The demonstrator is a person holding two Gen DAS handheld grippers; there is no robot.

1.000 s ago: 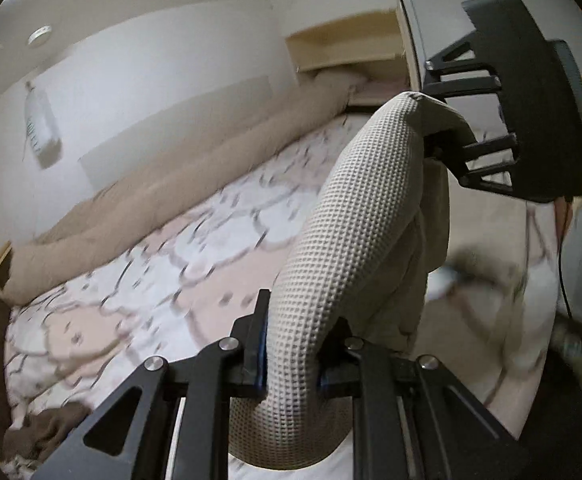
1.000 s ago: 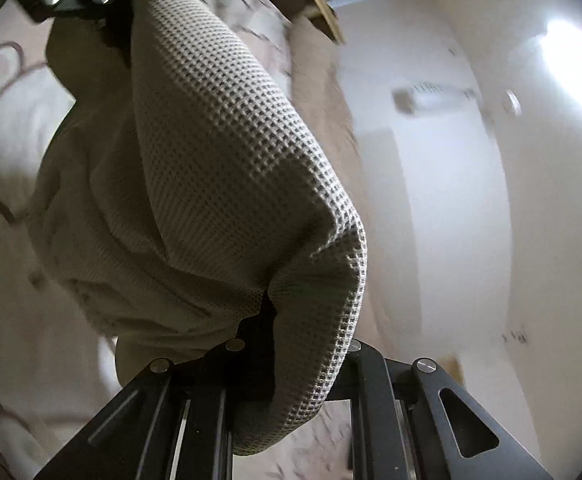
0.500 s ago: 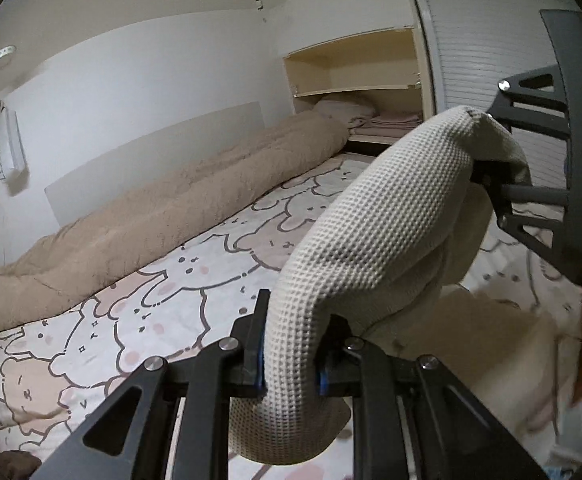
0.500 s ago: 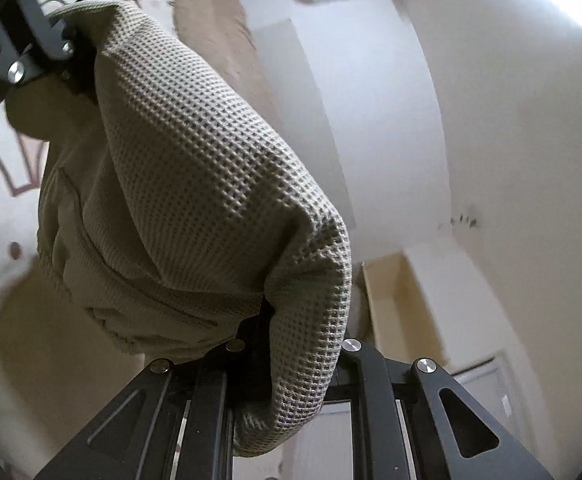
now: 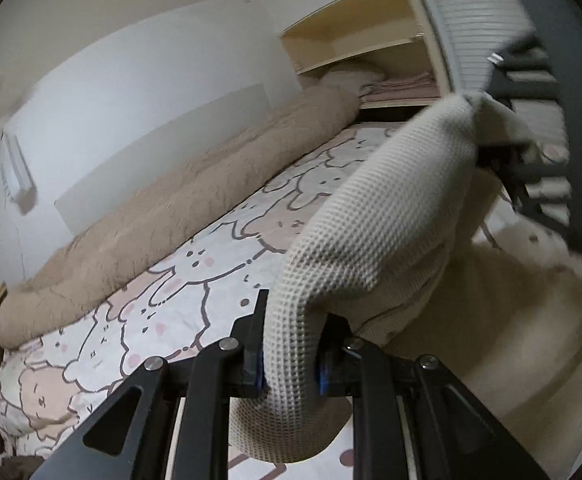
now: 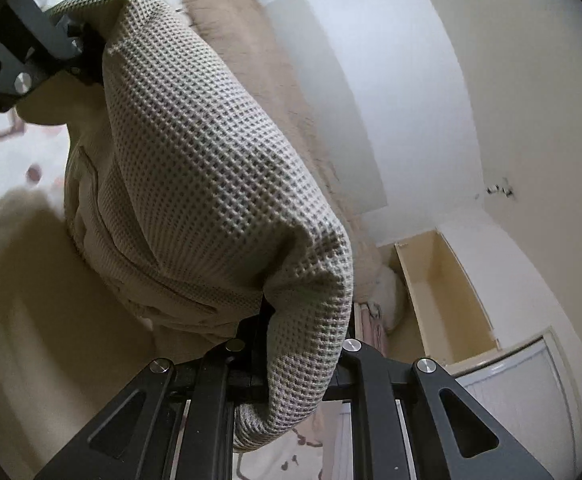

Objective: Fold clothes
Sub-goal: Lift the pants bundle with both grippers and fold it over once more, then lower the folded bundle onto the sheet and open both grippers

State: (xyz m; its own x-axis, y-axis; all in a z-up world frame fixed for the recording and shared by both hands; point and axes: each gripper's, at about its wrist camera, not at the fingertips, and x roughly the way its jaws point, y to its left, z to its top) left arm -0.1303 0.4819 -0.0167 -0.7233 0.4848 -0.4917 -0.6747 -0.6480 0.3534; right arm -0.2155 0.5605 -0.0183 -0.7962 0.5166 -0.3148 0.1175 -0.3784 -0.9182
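Two folded linens (image 5: 401, 82) inside cubby (image 5: 347, 36)

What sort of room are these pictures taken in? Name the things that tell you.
Most likely a bedroom. A bed with a cartoon-animal sheet fills the view, a tan blanket lies rolled along the wall, and an open closet holds folded linens.

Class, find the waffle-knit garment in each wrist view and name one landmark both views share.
Left wrist view: waffle-knit garment arches from bottom centre to upper right.
Right wrist view: garment fills the centre, from upper left to bottom centre.
Shared landmark: the open shelf beyond the bed.
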